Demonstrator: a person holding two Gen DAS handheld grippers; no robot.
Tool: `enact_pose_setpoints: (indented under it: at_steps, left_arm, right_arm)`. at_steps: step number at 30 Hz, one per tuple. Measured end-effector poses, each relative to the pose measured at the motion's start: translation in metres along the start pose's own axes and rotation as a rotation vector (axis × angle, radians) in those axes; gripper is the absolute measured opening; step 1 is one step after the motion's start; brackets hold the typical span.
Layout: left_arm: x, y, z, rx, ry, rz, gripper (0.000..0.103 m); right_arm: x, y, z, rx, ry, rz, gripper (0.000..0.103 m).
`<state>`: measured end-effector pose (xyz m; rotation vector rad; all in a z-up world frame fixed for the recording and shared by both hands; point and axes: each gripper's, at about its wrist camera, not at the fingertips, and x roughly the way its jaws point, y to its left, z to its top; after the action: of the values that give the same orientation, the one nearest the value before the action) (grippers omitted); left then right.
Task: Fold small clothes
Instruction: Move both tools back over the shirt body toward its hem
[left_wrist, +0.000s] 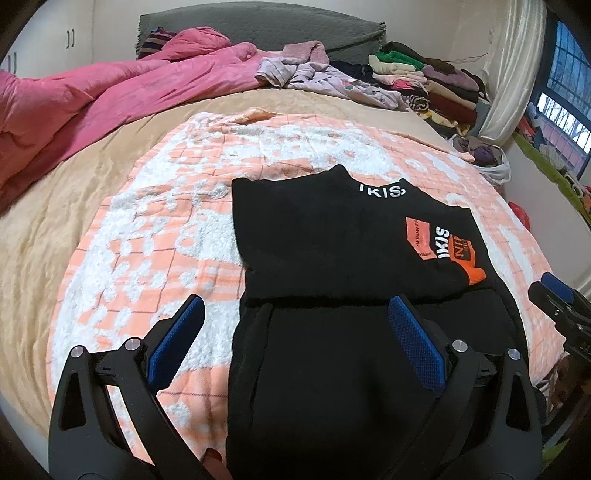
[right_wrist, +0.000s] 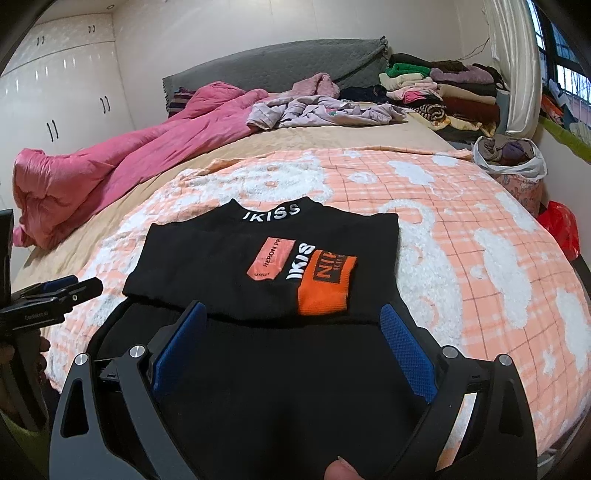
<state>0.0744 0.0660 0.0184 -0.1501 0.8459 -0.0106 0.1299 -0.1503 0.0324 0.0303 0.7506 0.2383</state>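
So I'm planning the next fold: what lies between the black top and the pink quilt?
Only the orange-and-white patterned blanket and a strip of beige sheet lie between the black top and the pink quilt; both wrist views show it.

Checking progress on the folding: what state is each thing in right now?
Black sweater: partly folded, flat on the towel.
Orange-white towel: spread flat.
Pink quilt: crumpled.
Lilac garments: unfolded heap.
Clothes stack: folded.
Left gripper: open, empty.
Right gripper: open, empty.

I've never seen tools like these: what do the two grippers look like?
Each gripper, left and right, has a black frame with cut-out arms and round silver bolts. The fingers carry blue textured pads. Small white lettering marks the left one's side.
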Motion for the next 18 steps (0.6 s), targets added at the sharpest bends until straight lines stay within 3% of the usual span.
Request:
enact_pose_setpoints:
  at_steps: [18]
  left_arm:
    - [-0.022, 0.027, -0.027, -0.028, 0.012, 0.019, 0.093]
  right_arm:
    - [-0.029, -0.011, -0.034, -0.004, 0.026, -0.030, 0.094]
